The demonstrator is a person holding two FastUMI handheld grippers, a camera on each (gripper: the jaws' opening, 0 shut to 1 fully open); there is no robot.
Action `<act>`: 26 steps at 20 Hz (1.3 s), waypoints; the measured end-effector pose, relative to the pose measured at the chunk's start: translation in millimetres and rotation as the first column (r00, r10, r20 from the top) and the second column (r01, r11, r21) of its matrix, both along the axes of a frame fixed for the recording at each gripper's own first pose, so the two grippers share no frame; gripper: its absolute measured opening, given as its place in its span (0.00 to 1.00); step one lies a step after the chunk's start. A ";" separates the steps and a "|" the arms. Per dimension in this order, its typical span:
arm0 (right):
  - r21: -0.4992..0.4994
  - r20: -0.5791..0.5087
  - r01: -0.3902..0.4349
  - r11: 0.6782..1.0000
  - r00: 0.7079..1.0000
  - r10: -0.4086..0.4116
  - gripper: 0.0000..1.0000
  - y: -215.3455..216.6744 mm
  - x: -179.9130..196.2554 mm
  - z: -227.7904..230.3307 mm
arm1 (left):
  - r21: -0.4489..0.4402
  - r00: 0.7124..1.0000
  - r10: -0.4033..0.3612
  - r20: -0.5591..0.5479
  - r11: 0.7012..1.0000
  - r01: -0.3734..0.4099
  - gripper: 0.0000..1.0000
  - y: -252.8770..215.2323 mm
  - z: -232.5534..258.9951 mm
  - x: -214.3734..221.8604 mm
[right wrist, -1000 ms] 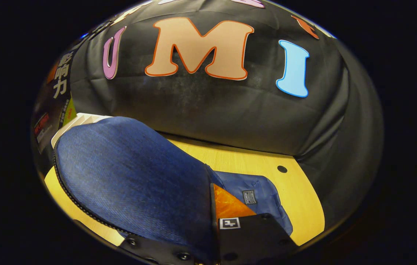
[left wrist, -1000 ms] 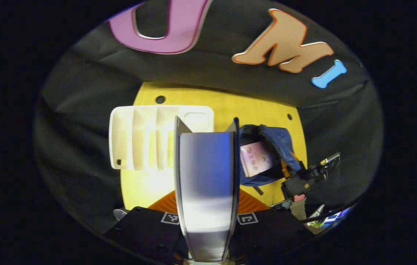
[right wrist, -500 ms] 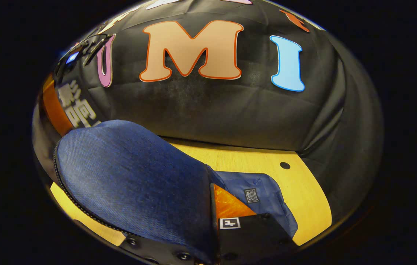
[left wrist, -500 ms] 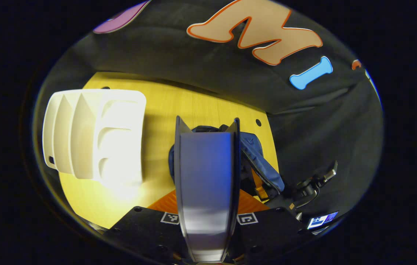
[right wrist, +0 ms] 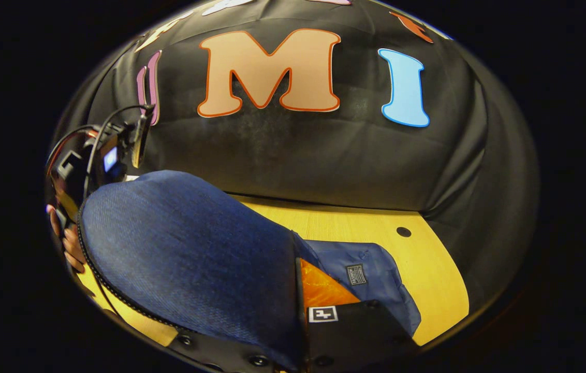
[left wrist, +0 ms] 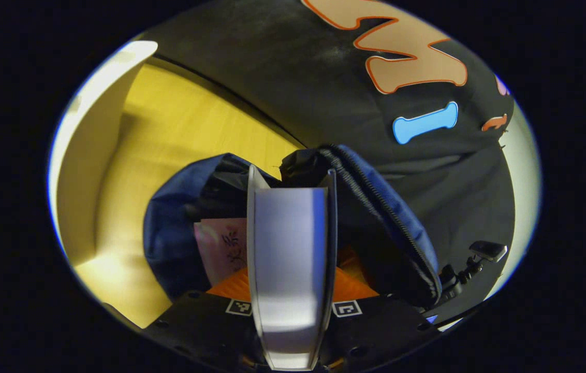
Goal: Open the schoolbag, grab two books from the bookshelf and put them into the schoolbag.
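Above the open schoolbag, the left claw clamps a book. Beside it, the right claw pinches the bag's blue flap over the bench.

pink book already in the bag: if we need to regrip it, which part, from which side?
Pinch the pink book at its exposed upper edge, fingers across its flat faces, entering through the schoolbag mouth beside the held book. Its lower part is buried in the bag, so no other edge is free. The right gripper holds the flap open.

yellow wooden table, blue schoolbag, white bookshelf
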State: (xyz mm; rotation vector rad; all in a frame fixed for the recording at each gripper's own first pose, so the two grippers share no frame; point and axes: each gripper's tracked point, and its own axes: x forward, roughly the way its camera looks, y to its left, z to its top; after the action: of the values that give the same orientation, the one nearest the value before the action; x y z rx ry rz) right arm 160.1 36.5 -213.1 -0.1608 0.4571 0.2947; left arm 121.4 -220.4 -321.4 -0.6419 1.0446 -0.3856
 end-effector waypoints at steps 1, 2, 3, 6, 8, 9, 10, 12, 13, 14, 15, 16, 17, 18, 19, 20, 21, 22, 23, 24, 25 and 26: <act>-0.003 0.003 0.004 1.000 1.000 -0.004 0.08 -0.2 1.3 -0.6 | -0.036 1.000 0.022 0.004 0.999 -0.022 0.39 -1.9 -4.4 5.8; -0.007 0.006 0.003 1.000 1.000 -0.002 0.08 0.0 2.1 -0.1 | -0.069 0.999 0.044 0.002 0.997 -0.044 0.39 -4.6 -9.2 10.6; -0.012 0.011 -0.003 1.000 1.000 0.003 0.08 0.6 -0.2 -0.2 | -0.085 0.998 0.053 -0.019 0.995 -0.054 0.39 -4.2 -17.9 7.5; -0.028 0.031 -0.031 0.999 0.999 0.032 0.08 10.2 -3.4 -0.6 | -0.138 0.997 0.050 -0.055 0.989 -0.057 0.39 -10.8 -39.5 4.3; -0.034 0.035 -0.040 0.999 0.999 0.042 0.08 12.7 -6.5 -0.7 | -0.171 0.998 0.046 -0.051 0.984 -0.054 0.39 -26.4 -51.9 10.0; -0.033 0.036 -0.038 0.999 0.999 0.039 0.08 13.1 -6.9 -1.0 | -0.183 0.997 0.043 -0.057 0.982 -0.053 0.39 -36.3 -57.6 13.1; -0.035 0.036 -0.030 0.999 0.999 0.031 0.08 10.6 -6.7 -1.2 | -0.190 0.997 0.044 -0.059 0.980 -0.055 0.39 -41.8 -61.1 15.4; -0.030 0.029 -0.014 0.999 0.999 0.015 0.08 8.3 -4.1 -1.6 | -0.169 0.999 0.031 -0.041 0.985 -0.038 0.39 -48.7 -68.6 17.2; -0.025 0.022 -0.008 1.000 1.000 0.009 0.08 6.8 -5.1 -3.0 | -0.143 0.999 0.017 -0.030 0.989 -0.021 0.41 -51.2 -69.9 17.1; -0.025 0.015 -0.005 1.000 1.000 0.006 0.08 5.0 -4.5 -4.4 | -0.096 1.000 0.007 -0.017 0.995 -0.008 0.42 -48.0 -72.6 16.5; -0.024 0.010 -0.002 1.000 1.000 0.002 0.08 3.1 -3.9 -4.9 | -0.038 1.000 -0.009 -0.009 0.999 0.009 0.44 -41.5 -77.6 14.6; -0.020 0.005 -0.001 1.000 1.000 0.001 0.10 2.2 -4.4 -4.9 | 0.011 1.000 -0.020 -0.006 1.000 0.020 0.51 -34.8 -81.7 9.4; -0.015 -0.001 0.002 1.000 1.000 -0.002 0.11 0.7 -4.4 -5.8 | 0.028 0.999 -0.032 -0.008 0.999 0.032 0.64 -30.1 -77.7 4.6; -0.008 -0.010 0.008 1.000 1.000 -0.008 0.13 0.0 -3.1 -6.4 | 0.041 0.999 -0.033 0.000 0.999 0.033 0.76 -29.2 -68.9 2.5; 0.007 -0.031 0.010 1.000 0.999 -0.010 0.14 0.3 -5.0 -7.4 | 0.070 0.999 -0.034 0.011 0.997 0.033 0.86 -23.6 -63.7 1.4; 0.034 -0.059 0.001 0.999 0.998 0.001 0.16 2.8 -8.9 -8.8 | 0.101 0.999 -0.036 0.023 0.994 0.033 0.95 -16.2 -59.6 -3.5; 0.052 -0.084 -0.008 0.999 0.996 0.012 0.17 4.4 -15.0 -9.4 | 0.132 0.999 -0.039 0.029 0.991 0.035 0.96 -8.7 -53.1 -9.5; 0.059 -0.096 -0.014 0.998 0.995 0.019 0.20 3.8 -18.3 -10.2 | 0.160 0.999 -0.039 0.031 0.986 0.033 0.95 -1.4 -46.0 -15.3; 0.062 -0.112 -0.024 0.998 0.993 0.031 0.29 2.4 -25.5 -9.8 | 0.188 0.999 -0.038 0.039 0.982 0.030 0.96 7.2 -37.7 -21.3; 0.067 -0.123 -0.032 0.997 0.992 0.040 0.43 2.6 -32.7 -8.3 | 0.210 0.998 -0.041 0.049 0.977 0.030 0.96 16.2 -30.2 -29.1; 0.075 -0.133 -0.043 0.996 0.990 0.052 0.58 3.8 -39.8 -6.8 | 0.240 0.997 -0.042 0.064 0.971 0.025 0.96 25.3 -21.1 -34.9; 0.080 -0.135 -0.047 0.996 0.989 0.058 0.73 2.5 -49.0 -2.8 | 0.270 0.996 -0.045 0.078 0.963 0.022 0.96 34.0 -9.6 -41.9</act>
State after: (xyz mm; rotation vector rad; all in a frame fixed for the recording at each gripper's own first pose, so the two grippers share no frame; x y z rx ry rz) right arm 111.1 39.0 -215.9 -0.0775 0.5780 0.3761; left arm 79.4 -186.4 -331.0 -0.3618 1.0074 -0.2904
